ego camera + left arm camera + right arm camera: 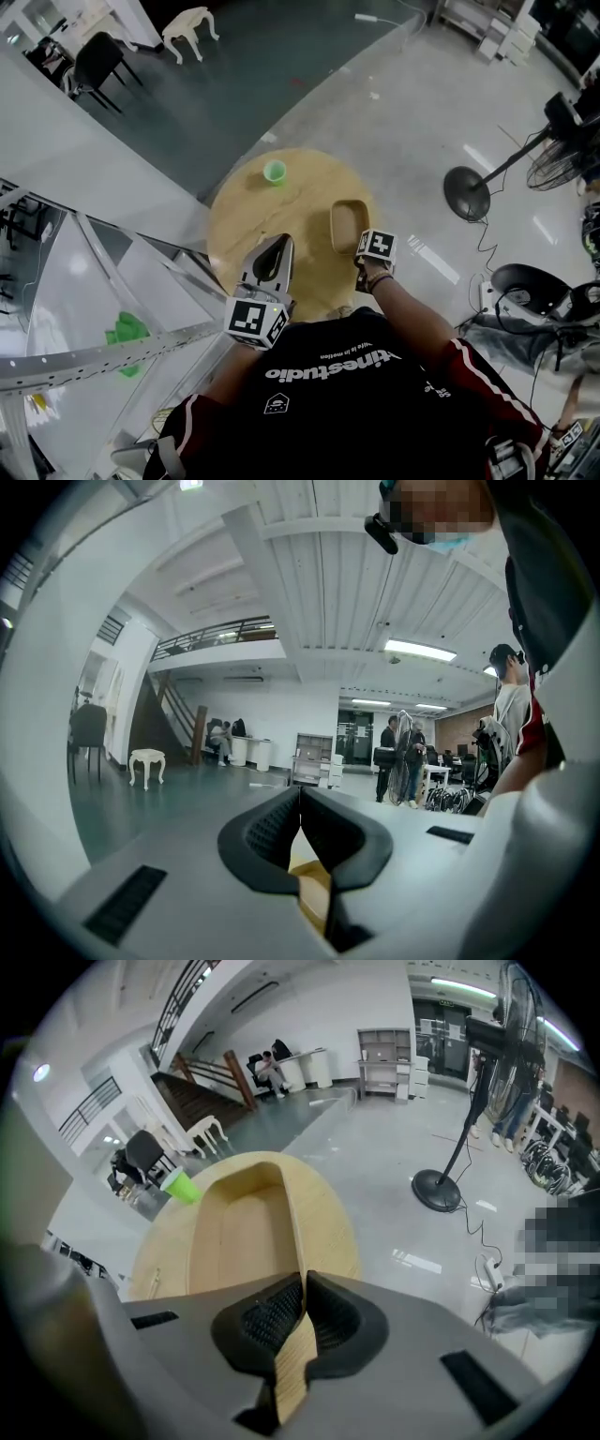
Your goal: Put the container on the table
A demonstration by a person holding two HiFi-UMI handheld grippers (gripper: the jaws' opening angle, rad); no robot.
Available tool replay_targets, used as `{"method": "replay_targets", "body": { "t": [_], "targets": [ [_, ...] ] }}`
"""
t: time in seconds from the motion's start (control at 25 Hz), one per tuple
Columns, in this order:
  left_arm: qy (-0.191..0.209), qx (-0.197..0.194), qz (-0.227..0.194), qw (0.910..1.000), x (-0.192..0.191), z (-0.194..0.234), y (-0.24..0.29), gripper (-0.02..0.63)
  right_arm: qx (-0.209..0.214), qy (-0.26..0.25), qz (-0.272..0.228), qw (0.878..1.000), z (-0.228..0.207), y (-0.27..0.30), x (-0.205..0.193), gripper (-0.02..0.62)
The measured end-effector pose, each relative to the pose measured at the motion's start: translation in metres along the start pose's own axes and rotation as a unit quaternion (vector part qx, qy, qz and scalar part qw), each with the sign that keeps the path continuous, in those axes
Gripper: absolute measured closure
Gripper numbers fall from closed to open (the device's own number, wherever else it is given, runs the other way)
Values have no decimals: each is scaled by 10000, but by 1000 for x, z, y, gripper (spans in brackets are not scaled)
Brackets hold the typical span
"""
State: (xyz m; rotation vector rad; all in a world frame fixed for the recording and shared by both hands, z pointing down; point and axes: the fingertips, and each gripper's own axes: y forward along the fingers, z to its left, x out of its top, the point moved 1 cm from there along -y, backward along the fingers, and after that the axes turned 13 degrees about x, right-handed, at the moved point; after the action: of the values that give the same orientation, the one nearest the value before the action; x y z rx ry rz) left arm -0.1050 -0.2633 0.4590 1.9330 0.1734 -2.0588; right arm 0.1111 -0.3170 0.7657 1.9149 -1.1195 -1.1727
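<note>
A shallow wooden container [348, 225] is over the right side of the round wooden table [244, 216]. My right gripper [366, 251] points steeply down at the container's near end, shut on its rim. In the right gripper view the jaws [303, 1283] pinch the thin wooden wall, and the container [244, 1232] stretches away over the table [337, 1232]. Whether its base touches the table I cannot tell. My left gripper [279, 242] hovers over the table's near edge, shut and empty. In its own view the left gripper [300, 794] points level across the room.
A green cup [274, 172] stands at the table's far side, also seen as the cup [180, 1187] beyond the container. A fan stand [467, 192] with a cable is on the floor to the right. Metal rails and glass panels [103, 361] lie close on the left.
</note>
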Motion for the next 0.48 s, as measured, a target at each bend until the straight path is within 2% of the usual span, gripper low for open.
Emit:
{"method": "replay_targets", "body": {
  "t": [0.24, 0.48],
  "targets": [
    [3, 4, 91, 10000, 0, -3, -3, 581, -151, 224, 319, 9991, -11, 12, -11, 572],
    [34, -10, 87, 10000, 0, -7, -5, 581, -189, 271, 270, 9991, -15, 9, -8, 558]
  ]
}}
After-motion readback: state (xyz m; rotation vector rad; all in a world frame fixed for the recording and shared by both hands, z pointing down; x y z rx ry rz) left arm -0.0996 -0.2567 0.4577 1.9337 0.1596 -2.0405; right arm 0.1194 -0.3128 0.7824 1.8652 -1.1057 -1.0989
